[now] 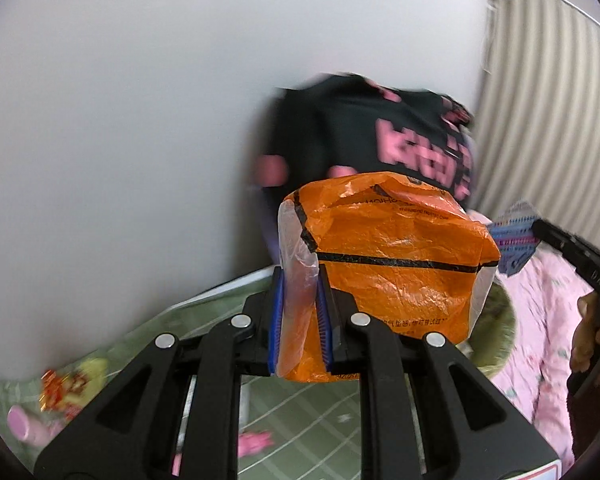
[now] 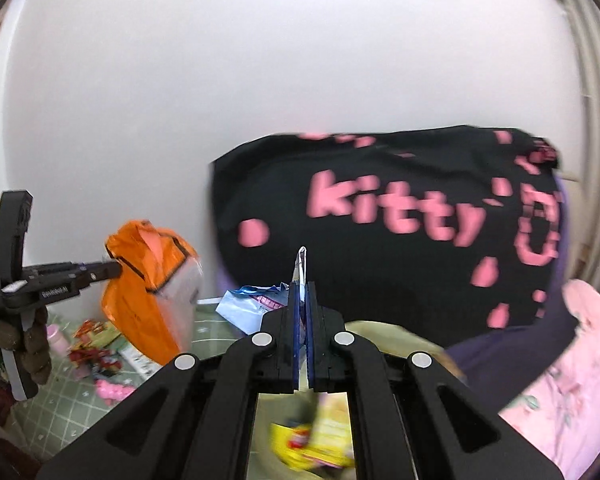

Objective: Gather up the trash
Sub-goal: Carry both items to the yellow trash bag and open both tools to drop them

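Holding the orange plastic bag (image 1: 388,264) up off the bed, the left gripper (image 1: 300,320) has its blue pads pinched on a bunched fold of the bag's edge, jaws nearly together with the plastic between them. Over on the other side, the right gripper (image 2: 302,312) is clamped tight on a thin blue-and-white wrapper (image 2: 256,304), a sliver of it poking up past the fingertips.

Taking the orange bag as our landmark: the wrapper is raised just to the right of it in the left wrist view, not yet inside. I'd judge this the middle of the job, one piece picked and on its way to the bag.

And there's plenty left! Below and to the left of the bag, on the green checked sheet (image 2: 80,396), sit red-and-yellow snack packets (image 2: 94,344), pink scraps (image 2: 114,392) and a pink bottle (image 1: 24,426). More yellow packaging (image 2: 312,440) shows blurred beneath the right gripper. How much already sits inside the bag cannot be told.

Writing now: behind the bag, a black cushion (image 2: 380,232) reads "kitty" in pink letters. The bag itself carries black lines and small print, too creased and small to read. The left gripper's side bears white lettering, also illegible. A pink floral quilt (image 1: 540,320) lies right of the bag.
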The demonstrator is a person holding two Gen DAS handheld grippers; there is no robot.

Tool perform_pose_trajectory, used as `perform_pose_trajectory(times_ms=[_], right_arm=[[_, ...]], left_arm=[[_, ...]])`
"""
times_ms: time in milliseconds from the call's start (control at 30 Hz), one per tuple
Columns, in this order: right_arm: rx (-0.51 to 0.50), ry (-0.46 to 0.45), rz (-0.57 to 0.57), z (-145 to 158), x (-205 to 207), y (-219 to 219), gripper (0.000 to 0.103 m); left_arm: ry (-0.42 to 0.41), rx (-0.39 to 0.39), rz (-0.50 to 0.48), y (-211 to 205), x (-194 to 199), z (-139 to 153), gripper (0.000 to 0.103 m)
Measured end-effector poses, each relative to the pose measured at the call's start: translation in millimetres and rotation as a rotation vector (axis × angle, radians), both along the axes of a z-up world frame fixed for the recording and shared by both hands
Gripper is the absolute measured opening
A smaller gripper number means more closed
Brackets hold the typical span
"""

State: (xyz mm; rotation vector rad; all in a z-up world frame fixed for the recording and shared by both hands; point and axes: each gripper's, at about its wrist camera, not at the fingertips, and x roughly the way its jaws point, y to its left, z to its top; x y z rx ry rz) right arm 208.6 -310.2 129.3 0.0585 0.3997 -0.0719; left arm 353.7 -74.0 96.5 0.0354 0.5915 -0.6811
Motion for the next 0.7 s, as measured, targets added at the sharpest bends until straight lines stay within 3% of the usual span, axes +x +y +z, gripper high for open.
perform_pose_trajectory(times_ms=[200,367,500,633,700], right_arm=[[0.002,-0.044,-0.136,9.1,-39.6,-45.6,0.004],[0.012,-0.048,-0.159,7.5,-42.4,-64.1,0.004],[0.016,0.07,-0.133,-24.7,-13.3,-70.8,0.004],[0.044,0.292,-0.103,-95.4,29.0,-79.1,0.004],[0.063,0.345,-0.096,-115.3,38.4,-80.2,0.004]], left_arm=[[-0.015,0.057,-0.162,-85.3,-11.3,-4.7,0.014],[0.045,0.208,-0.307,-176.1,-14.4,-44.0,0.014],[0.116,0.329,-0.356,-216.6,-12.7,-85.2,0.014],[0.21,0.286,-0.35,-211.5,2.3,-100.2,0.015],[0.226,0.274,-0.356,-211.9,8.2,-101.5,0.016]])
